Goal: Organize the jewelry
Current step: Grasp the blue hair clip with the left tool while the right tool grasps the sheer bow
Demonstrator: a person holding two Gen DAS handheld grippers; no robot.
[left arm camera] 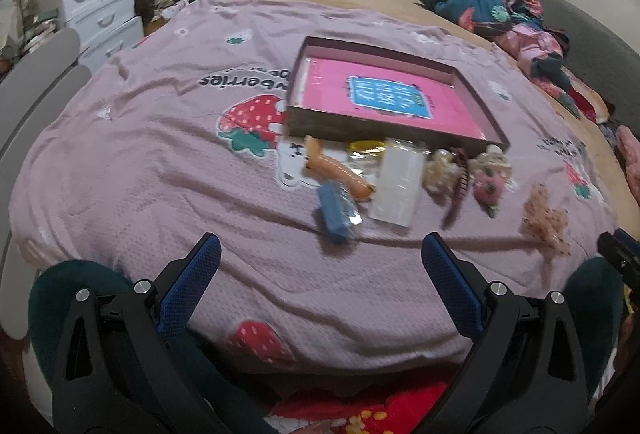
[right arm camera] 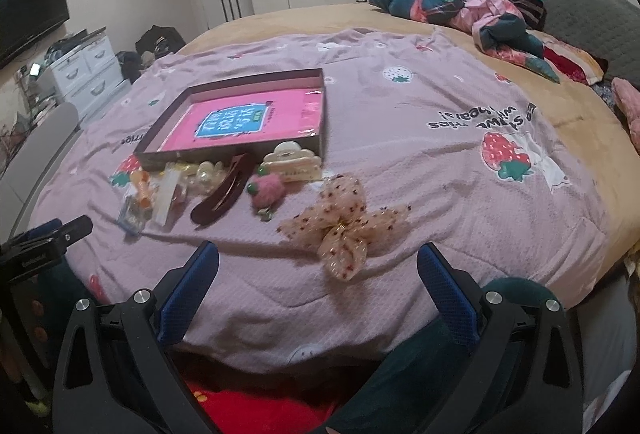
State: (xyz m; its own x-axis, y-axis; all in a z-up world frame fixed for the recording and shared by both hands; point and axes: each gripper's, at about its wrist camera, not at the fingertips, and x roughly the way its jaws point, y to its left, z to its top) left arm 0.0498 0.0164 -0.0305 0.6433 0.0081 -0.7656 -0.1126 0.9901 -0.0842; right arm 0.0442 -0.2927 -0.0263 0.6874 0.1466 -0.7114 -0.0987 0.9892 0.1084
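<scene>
Both the left gripper (left arm camera: 320, 254) and right gripper (right arm camera: 318, 260) gape wide and empty over the pink strawberry-print blanket (right arm camera: 400, 121), the dotted beige gauze bow (right arm camera: 344, 228) lying at twelve o'clock of the right one, just beyond its fingertips.

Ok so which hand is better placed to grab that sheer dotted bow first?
Right. The right gripper is open with the dotted bow lying just ahead, between its fingers. From the left gripper, also open, the bow sits far off to the side.

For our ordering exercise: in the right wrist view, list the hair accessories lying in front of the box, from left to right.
Blue clip → orange clip → dark brown barrette → pink strawberry clip → dotted bow.
</scene>
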